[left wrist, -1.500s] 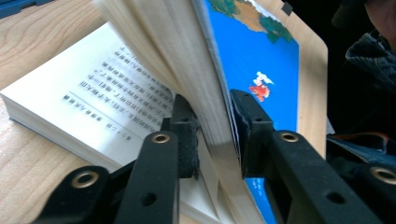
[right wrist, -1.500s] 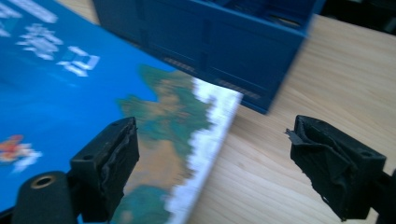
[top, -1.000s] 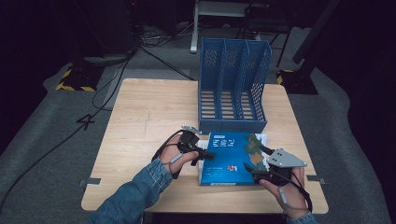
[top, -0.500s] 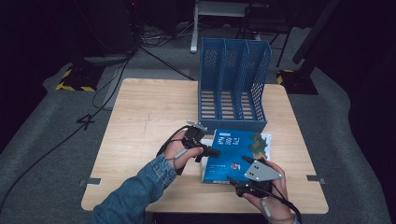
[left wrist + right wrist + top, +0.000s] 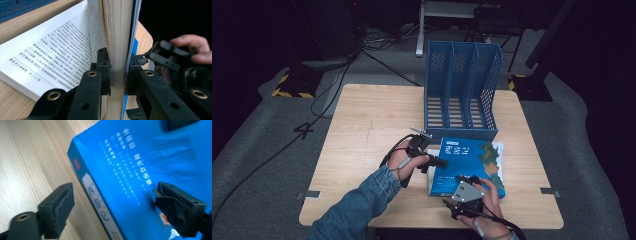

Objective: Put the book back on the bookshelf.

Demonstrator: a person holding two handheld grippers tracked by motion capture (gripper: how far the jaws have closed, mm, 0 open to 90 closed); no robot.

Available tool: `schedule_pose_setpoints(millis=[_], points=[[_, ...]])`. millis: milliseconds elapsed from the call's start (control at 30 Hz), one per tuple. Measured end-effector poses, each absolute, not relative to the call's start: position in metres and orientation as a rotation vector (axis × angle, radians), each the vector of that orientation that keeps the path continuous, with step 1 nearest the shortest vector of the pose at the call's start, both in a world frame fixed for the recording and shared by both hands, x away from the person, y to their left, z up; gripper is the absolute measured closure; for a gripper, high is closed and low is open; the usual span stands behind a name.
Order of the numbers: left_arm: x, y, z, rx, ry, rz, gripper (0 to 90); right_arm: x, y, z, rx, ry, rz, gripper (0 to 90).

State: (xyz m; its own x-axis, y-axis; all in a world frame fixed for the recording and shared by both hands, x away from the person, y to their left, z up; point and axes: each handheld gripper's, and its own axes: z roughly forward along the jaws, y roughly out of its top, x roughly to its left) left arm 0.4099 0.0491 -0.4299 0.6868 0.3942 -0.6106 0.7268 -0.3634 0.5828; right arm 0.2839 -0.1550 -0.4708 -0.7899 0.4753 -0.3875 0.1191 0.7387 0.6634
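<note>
A blue-covered book point(image 5: 469, 152) lies on the wooden table point(image 5: 372, 115) in front of the rack. My left gripper point(image 5: 441, 162) grips its left edge. In the left gripper view the jaws point(image 5: 118, 58) are shut on the book's point(image 5: 117, 25) cover and a thick block of pages standing upright, while other pages point(image 5: 55, 50) lie flat. My right gripper point(image 5: 467, 179) sits at the book's near edge. Its jaws point(image 5: 113, 195) have just been opening and now straddle the spine corner of the book point(image 5: 140, 157), one pad over the table and one over the cover.
A blue three-slot file rack point(image 5: 462, 90) stands upright just behind the book. Bare tabletop stretches to the left of my hands. Cables and dark equipment lie on the floor beyond the table's far edge.
My right gripper has moved left and down, from the book's right side to its near edge. The left gripper has kept its grip in place.
</note>
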Motion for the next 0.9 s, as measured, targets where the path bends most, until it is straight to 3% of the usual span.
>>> schedule_pose_setpoints(millis=[233, 500, 900], points=[[0.409, 0.050, -0.434, 1.985, 0.888, -0.474, 78.5, 0.282, -0.148, -0.483, 0.358, 2.315, 0.728, 14.1], [0.407, 0.050, -0.436, 1.965, 0.904, -0.491, 78.4, 0.290, -0.149, -0.496, 0.378, 2.231, 0.650, 0.0], [0.396, 0.049, -0.445, 2.039, 0.951, -0.425, 73.5, 0.294, -0.150, -0.496, 0.368, 2.252, 0.664, 0.4]])
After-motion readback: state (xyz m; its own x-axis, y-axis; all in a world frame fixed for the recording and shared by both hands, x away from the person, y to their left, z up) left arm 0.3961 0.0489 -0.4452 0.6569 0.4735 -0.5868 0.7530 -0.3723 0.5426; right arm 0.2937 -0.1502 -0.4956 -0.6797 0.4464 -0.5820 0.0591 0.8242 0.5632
